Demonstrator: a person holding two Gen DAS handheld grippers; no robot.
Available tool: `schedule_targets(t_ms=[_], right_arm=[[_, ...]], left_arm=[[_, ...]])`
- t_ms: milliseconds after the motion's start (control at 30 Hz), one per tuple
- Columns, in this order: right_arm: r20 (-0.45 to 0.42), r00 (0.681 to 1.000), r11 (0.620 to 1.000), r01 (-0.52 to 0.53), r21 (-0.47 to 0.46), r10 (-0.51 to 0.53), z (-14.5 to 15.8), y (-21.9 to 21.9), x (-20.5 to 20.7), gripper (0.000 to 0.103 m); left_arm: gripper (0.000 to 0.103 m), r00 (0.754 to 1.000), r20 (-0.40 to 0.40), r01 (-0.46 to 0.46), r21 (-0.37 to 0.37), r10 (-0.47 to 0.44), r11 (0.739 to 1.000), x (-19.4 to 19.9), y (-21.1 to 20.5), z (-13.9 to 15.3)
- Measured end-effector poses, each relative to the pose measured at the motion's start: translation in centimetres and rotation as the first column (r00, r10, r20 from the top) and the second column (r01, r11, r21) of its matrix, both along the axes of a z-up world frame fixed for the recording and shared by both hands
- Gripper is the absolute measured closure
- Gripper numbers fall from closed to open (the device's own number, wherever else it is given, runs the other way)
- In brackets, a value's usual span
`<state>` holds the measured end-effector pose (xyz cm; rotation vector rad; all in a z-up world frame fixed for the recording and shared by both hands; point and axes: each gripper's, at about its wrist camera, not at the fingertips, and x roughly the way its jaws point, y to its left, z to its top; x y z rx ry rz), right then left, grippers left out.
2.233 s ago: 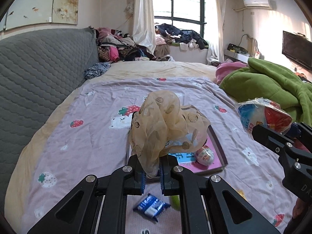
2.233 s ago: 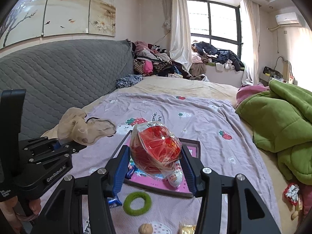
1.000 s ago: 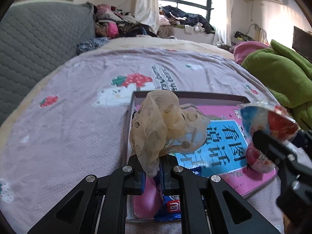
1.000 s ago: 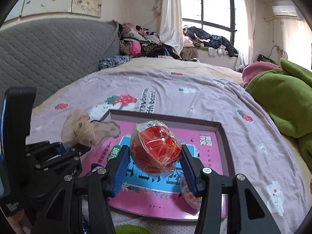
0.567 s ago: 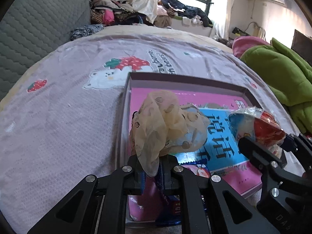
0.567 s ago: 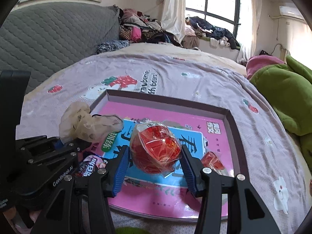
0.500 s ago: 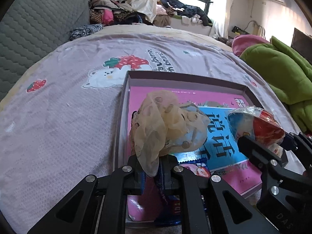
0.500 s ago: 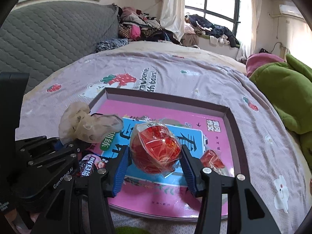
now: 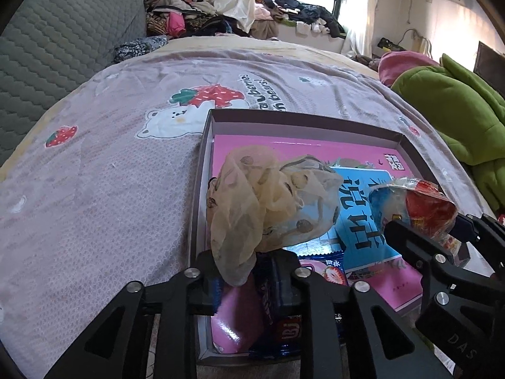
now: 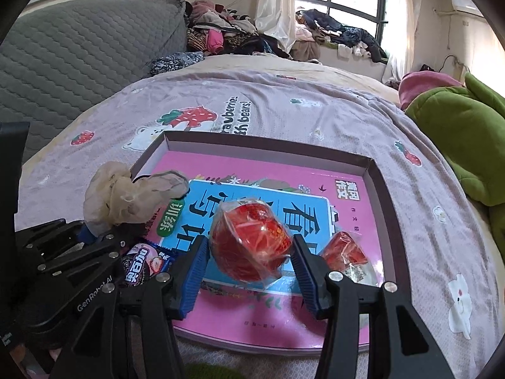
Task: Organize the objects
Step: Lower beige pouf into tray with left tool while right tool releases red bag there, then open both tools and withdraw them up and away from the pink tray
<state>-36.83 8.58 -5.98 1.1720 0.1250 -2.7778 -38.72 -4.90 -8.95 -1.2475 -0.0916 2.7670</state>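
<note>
Left gripper [image 9: 246, 271] jaws have just been opening, beige scrunchie [image 9: 268, 202] loose between them at the tray's [image 9: 315, 123] left edge. Right gripper [image 10: 251, 260] clamps the red wrapped snack [image 10: 251, 246] above the tray's middle. Arm reads "GenRobot.AI".

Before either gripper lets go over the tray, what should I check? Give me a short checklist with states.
1. Scrunchie is above the tray: ok.
2. Left gripper has just been opening, scrunchie between its jaws; fully freed: cannot tell.
3. Right gripper grips the red wrapped snack firmly: ok.
4. Snack sits over the tray's book: ok.
5. Drop spot clear of the smaller red snack: ok, it lies beside.
6. Cookie packet already inside the tray: ok.
</note>
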Motion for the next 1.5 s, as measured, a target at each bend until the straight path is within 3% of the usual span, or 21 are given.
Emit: schedule_targets(t_ms=[133, 200, 300, 533, 900, 1267, 1500], right_arm=[[-0.003, 1.000, 1.000, 0.003, -0.008, -0.003, 0.2, 0.3, 0.1, 0.049], [-0.009, 1.000, 1.000, -0.005, -0.007, 0.005, 0.5, 0.3, 0.3, 0.047], [-0.022, 1.000, 1.000, -0.005, -0.016, 0.004, 0.8, 0.4, 0.5, 0.044], [-0.056, 0.998, 0.999, 0.013, -0.046, -0.016, 1.9, 1.2, 1.1, 0.043], [-0.109, 0.994, 0.995, 0.014, -0.095, -0.024, 3.7, 1.9, 2.3, 0.043], [-0.182, 0.983, 0.993, -0.009, -0.117, -0.013, 7.1, 2.4, 5.7, 0.043], [-0.230, 0.973, 0.995, -0.045, -0.084, 0.025, 9.2, 1.8, 8.6, 0.037]], left_arm=[[0.073, 1.000, 0.012, 0.006, 0.012, -0.007, 1.000, 0.2, -0.2, 0.2], [0.059, 1.000, 0.009, 0.013, 0.006, -0.013, 1.000, 0.5, -0.2, 0.5], [0.054, 0.999, -0.002, 0.033, 0.016, -0.033, 0.999, 0.9, 0.1, 1.0], [0.050, 0.999, -0.011, 0.041, -0.002, -0.041, 0.999, 1.4, 0.6, 1.5], [0.045, 0.994, -0.019, 0.106, 0.030, -0.105, 0.994, 2.5, 1.1, 2.9], [0.044, 0.990, -0.132, 0.048, 0.024, -0.044, 0.999, 6.1, 0.1, 7.7], [0.035, 0.979, -0.204, 0.018, -0.009, -0.019, 1.000, 8.8, 0.1, 10.3]])
